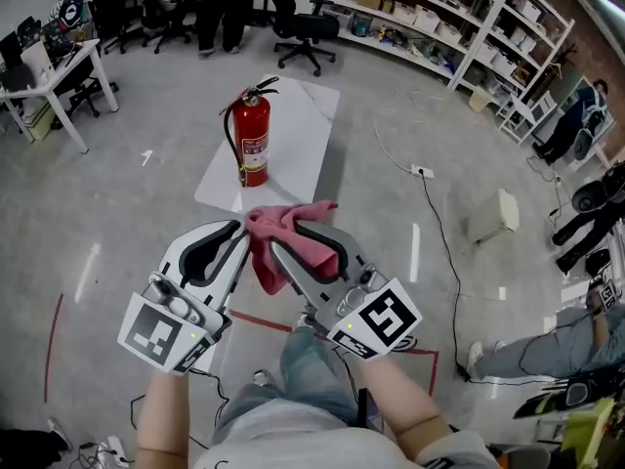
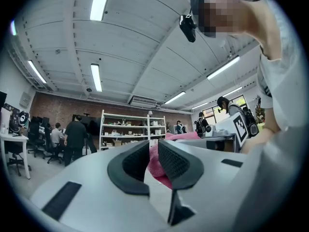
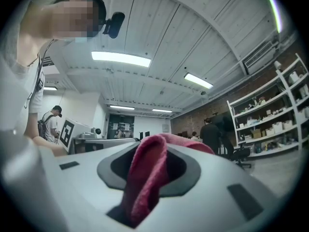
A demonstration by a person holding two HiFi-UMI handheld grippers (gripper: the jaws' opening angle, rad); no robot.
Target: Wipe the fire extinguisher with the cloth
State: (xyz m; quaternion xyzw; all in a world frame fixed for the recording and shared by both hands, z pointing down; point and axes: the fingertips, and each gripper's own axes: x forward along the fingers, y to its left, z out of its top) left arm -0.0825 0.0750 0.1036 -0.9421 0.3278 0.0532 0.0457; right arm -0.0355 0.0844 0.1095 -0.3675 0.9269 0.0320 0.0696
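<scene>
A red fire extinguisher (image 1: pixel 252 135) stands upright on a white sheet (image 1: pixel 308 115) on the floor, well ahead of both grippers. A pink cloth (image 1: pixel 285 237) is held up between the grippers, which are close together in front of me. My right gripper (image 1: pixel 291 233) is shut on the cloth, which runs through its jaws as a thick fold (image 3: pixel 145 178). My left gripper (image 1: pixel 241 229) has its jaws nearly together, and the cloth (image 2: pixel 157 163) fills the narrow gap between the pads. Both gripper views look upward toward the ceiling.
Grey floor all around, with a red tape line (image 1: pixel 262 320) near my feet. A cable (image 1: pixel 441 233) and a white box (image 1: pixel 493 213) lie at the right. An office chair (image 1: pixel 305 29) and shelves (image 1: pixel 430 8) stand behind; a white table (image 1: pixel 54 71) at the left. A seated person's leg (image 1: pixel 542 345) is at the right.
</scene>
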